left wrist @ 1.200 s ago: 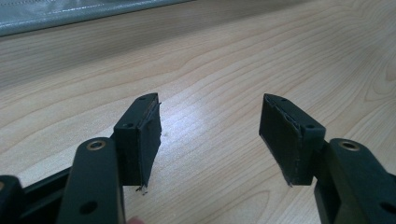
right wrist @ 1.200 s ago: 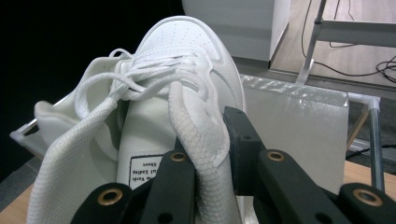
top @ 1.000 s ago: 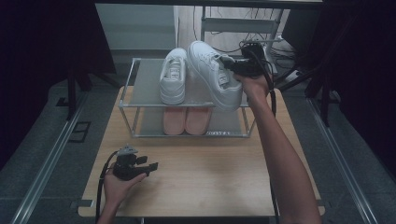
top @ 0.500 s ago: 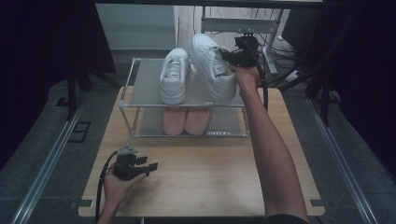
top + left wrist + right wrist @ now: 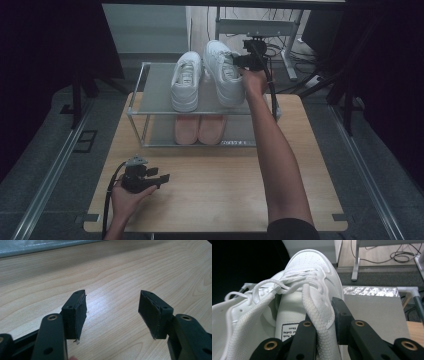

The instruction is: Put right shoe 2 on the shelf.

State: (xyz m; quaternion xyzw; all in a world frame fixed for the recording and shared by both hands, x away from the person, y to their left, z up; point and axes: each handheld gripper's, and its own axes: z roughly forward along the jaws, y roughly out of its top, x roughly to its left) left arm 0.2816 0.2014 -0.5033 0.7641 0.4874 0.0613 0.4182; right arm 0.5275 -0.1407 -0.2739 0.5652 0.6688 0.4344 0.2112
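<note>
Since the earlier frames the right gripper has carried the right white sneaker back across the top shelf of the shoe rack, so it now lies straighter beside the left white sneaker, toe past the rack's far edge. Nearest, in front of the rack, the left gripper has kept still on the wooden table — jaws spread, nothing between them. On the rack's lower shelf sits a pair of pink shoes. Up on the top shelf the right gripper pinches the sneaker's padded collar — one jaw inside the shoe, the other outside. Behind the rack lie cables on the floor.
</note>
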